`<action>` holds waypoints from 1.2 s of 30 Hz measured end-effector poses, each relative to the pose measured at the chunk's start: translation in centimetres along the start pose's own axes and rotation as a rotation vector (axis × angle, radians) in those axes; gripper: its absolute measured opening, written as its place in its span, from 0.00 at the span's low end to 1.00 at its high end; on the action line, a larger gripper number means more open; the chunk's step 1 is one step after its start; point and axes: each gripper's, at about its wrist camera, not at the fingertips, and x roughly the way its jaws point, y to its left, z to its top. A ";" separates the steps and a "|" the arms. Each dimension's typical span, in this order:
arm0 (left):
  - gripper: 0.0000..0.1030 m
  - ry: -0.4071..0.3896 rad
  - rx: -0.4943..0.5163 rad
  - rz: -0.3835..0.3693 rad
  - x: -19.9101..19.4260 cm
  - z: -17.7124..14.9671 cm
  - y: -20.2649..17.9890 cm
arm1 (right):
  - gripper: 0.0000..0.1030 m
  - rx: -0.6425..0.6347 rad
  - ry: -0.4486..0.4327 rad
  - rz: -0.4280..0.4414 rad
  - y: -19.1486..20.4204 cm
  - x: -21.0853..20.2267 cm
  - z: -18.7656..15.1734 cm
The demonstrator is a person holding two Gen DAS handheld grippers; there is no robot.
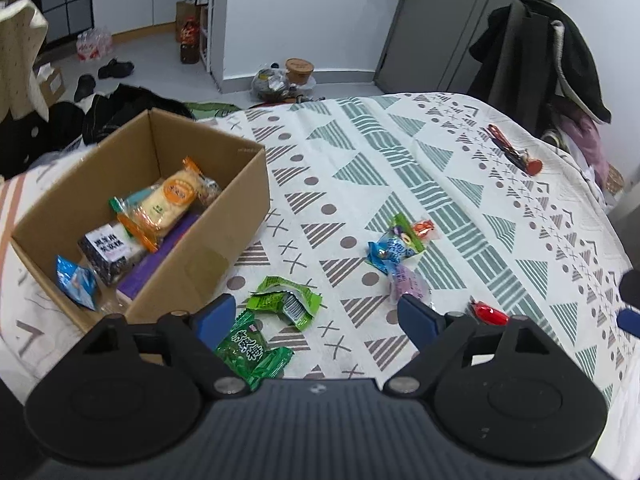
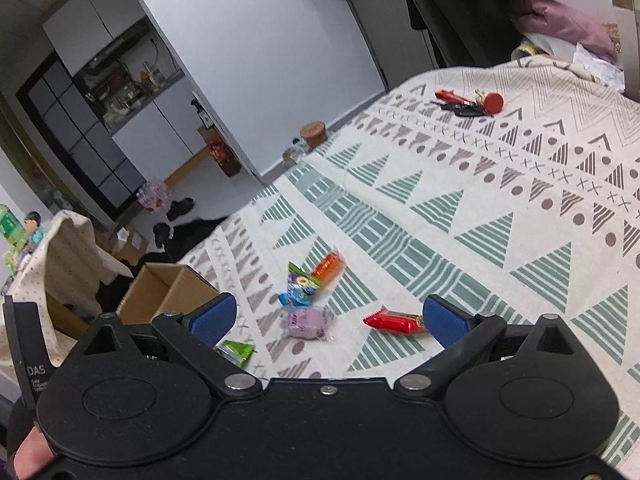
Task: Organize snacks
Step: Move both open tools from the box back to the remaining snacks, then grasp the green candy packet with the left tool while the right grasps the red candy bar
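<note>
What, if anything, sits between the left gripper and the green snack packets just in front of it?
Nothing visible. The left gripper is open over the tablecloth, with the two green packets lying in the gap ahead of its fingers. The cardboard box stands to one side, its top open.

A patterned cloth [image 1: 400, 152] with triangles and dots covers the surface. A bunch of keys [image 1: 514, 150] with a red tag lies near its far edge. Dark coats [image 1: 536, 60] hang behind. Shoes [image 1: 115, 68] and a bottle pack [image 1: 94, 44] sit on the floor.
</note>
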 end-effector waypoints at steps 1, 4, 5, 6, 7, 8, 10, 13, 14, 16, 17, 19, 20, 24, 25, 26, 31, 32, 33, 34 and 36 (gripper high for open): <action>0.84 0.003 -0.010 -0.002 0.4 0.0 0.1 | 0.93 -0.002 0.013 -0.005 -0.1 0.3 0.0; 0.80 0.005 -0.036 -0.004 1.6 0.0 0.4 | 0.90 -0.009 0.051 -0.022 -0.3 1.5 -0.2; 0.79 0.007 -0.046 -0.003 2.0 -0.1 0.5 | 0.88 -0.009 0.061 -0.029 -0.4 1.9 -0.2; 0.77 0.008 -0.051 -0.001 2.4 -0.1 0.5 | 0.86 -0.009 0.071 -0.038 -0.5 2.2 -0.3; 0.76 0.012 -0.050 0.004 2.9 -0.2 0.5 | 0.86 -0.007 0.079 -0.045 -0.7 2.5 -0.3; 0.75 0.018 -0.049 0.005 3.3 -0.2 0.5 | 0.85 0.000 0.087 -0.052 -0.9 2.8 -0.3; 0.74 0.034 -0.057 0.004 4.2 -0.3 0.6 | 0.83 0.008 0.102 -0.067 -1.4 3.4 -0.3; 0.74 0.037 -0.058 0.018 5.4 -0.4 0.8 | 0.81 0.020 0.124 -0.092 -2.1 4.4 -0.3; 0.74 0.038 -0.054 0.021 5.8 -0.5 0.8 | 0.79 0.022 0.132 -0.097 -2.2 4.8 -0.3; 0.74 0.045 -0.055 0.024 6.6 -0.6 0.9 | 0.78 0.020 0.150 -0.106 -2.4 5.6 -0.4; 0.74 0.049 -0.057 0.026 7.0 -0.6 0.9 | 0.78 0.016 0.162 -0.114 -2.4 6.1 -0.3; 0.72 0.056 -0.062 0.030 7.8 -0.7 1.0 | 0.78 0.005 0.181 -0.134 -2.4 7.1 -0.3; 0.72 0.059 -0.061 0.034 8.2 -0.7 1.0 | 0.78 0.003 0.190 -0.142 -2.4 7.5 -0.2; 0.70 0.067 -0.050 0.043 9.4 -0.7 1.1 | 0.78 0.001 0.224 -0.167 -2.5 9.2 -0.1; 0.69 0.072 -0.052 0.044 9.7 -0.7 1.1 | 0.78 -0.002 0.234 -0.179 -2.5 9.6 -0.1; 0.69 0.076 -0.054 0.046 10.0 -0.6 1.2 | 0.78 -0.004 0.245 -0.186 -2.5 10.0 -0.1; 0.65 0.070 -0.034 0.055 10.8 -0.5 0.9 | 0.78 -0.035 0.284 -0.221 -2.3 11.7 -0.4; 0.64 0.069 -0.033 0.060 10.8 -0.5 0.9 | 0.78 -0.037 0.289 -0.225 -2.3 11.9 -0.4; 0.63 0.068 -0.033 0.063 10.8 -0.6 0.9 | 0.78 -0.039 0.294 -0.229 -2.3 12.2 -0.4; 0.56 0.067 -0.032 0.066 10.8 -0.6 0.8 | 0.78 -0.039 0.299 -0.233 -2.3 12.4 -0.4; 0.50 0.066 -0.027 0.068 10.7 -0.6 0.7 | 0.78 -0.033 0.314 -0.238 -2.5 13.0 -0.6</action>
